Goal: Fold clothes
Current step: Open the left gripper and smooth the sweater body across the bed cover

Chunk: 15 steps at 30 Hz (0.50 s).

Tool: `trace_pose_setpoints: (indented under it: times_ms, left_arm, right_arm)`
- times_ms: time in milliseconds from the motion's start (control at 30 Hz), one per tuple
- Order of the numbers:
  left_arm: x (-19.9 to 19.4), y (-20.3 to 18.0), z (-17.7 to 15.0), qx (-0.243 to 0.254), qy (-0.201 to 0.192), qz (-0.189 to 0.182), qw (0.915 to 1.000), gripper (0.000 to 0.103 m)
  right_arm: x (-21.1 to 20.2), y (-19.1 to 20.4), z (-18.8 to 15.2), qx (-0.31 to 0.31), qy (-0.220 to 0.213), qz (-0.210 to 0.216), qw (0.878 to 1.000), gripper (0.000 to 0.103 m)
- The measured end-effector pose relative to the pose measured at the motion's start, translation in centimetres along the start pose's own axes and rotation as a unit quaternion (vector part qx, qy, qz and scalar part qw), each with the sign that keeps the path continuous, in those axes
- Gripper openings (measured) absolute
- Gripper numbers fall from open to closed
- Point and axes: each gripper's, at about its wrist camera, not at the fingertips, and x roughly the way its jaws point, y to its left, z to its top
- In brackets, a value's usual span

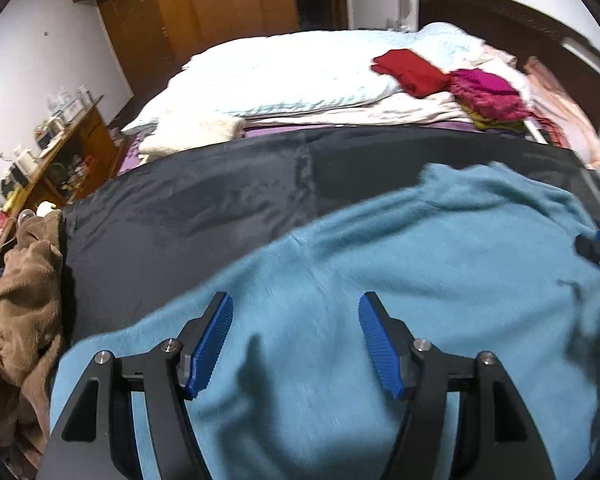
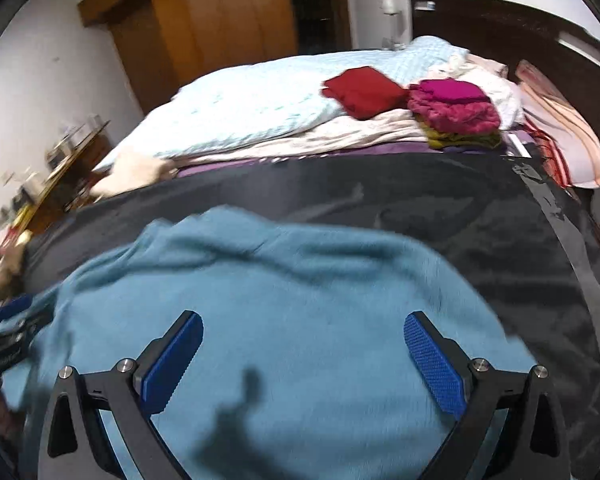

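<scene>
Teal fleecy knit garment lies spread on the dark grey sheet covering the near end of the bed. Left gripper and right gripper hover over it, jaws wide apart, nothing held. Judged step: between folds. Next move calls for pinching an edge. Folded red cloth and magenta pile sit well apart; brown blanket lies beside the left edge.

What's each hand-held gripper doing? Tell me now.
Left hand-held gripper: open, empty, above the teal sweater.
Right hand-held gripper: open, empty, above the same sweater.
</scene>
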Motion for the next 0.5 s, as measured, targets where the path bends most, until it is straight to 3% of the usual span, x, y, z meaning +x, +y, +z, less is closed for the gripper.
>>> trace_pose_setpoints:
  times_ms: [100, 333, 367, 500]
  left_arm:
    - [-1.5, -0.5, -1.9, 0.012, 0.01, -0.032, 0.9994, 0.074]
    - [-2.4, -2.5, -7.2, 0.023, 0.031, -0.055, 0.9978, 0.076]
    - [-2.5, -2.5, -7.9, 0.022, 0.028, -0.05, 0.9981, 0.076]
    - [-3.4, -0.9, -9.4, -0.013, 0.018, -0.056, 0.9982, 0.076]
  right_arm:
    - [-1.5, 2.3, -2.7, -0.042, 0.019, 0.005, 0.999, 0.102]
    - [-1.4, 6.5, -8.8, -0.09, 0.066, -0.001, 0.994, 0.102]
    - [-1.2, 6.9, -9.1, -0.107, 0.056, -0.022, 0.992, 0.102]
    - [-1.8, 7.0, -9.9, -0.095, 0.037, -0.026, 0.994, 0.102]
